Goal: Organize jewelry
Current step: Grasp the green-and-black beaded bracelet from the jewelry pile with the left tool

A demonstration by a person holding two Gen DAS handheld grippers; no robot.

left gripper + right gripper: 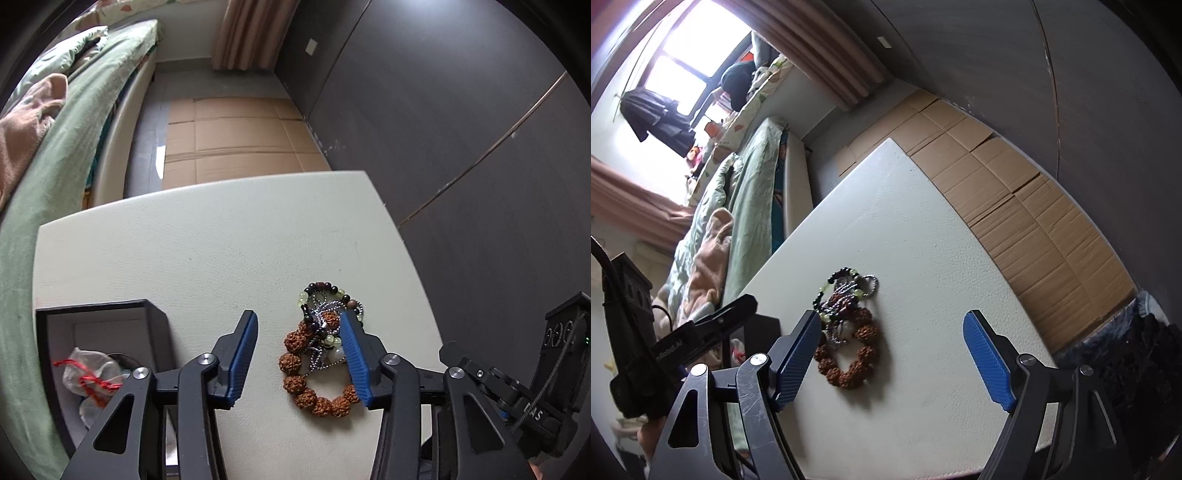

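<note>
A tangled pile of jewelry lies on the white table (207, 240): a brown rudraksha bead bracelet (306, 391), a silver ball chain (325, 354) and a dark and pale green bead bracelet (325, 288). My left gripper (299, 321) is open and empty, its right finger over the pile's right side. A black jewelry box (110, 314) at the left holds a small bag with red string (92, 373). In the right wrist view the same pile (849, 325) lies just right of the left finger of my open, empty right gripper (892, 321).
A bed with green bedding (55, 177) runs along the table's left side. Flattened cardboard (236, 133) covers the floor beyond the table. A dark wall (461, 129) stands to the right. The other gripper's body (535, 387) shows at the lower right.
</note>
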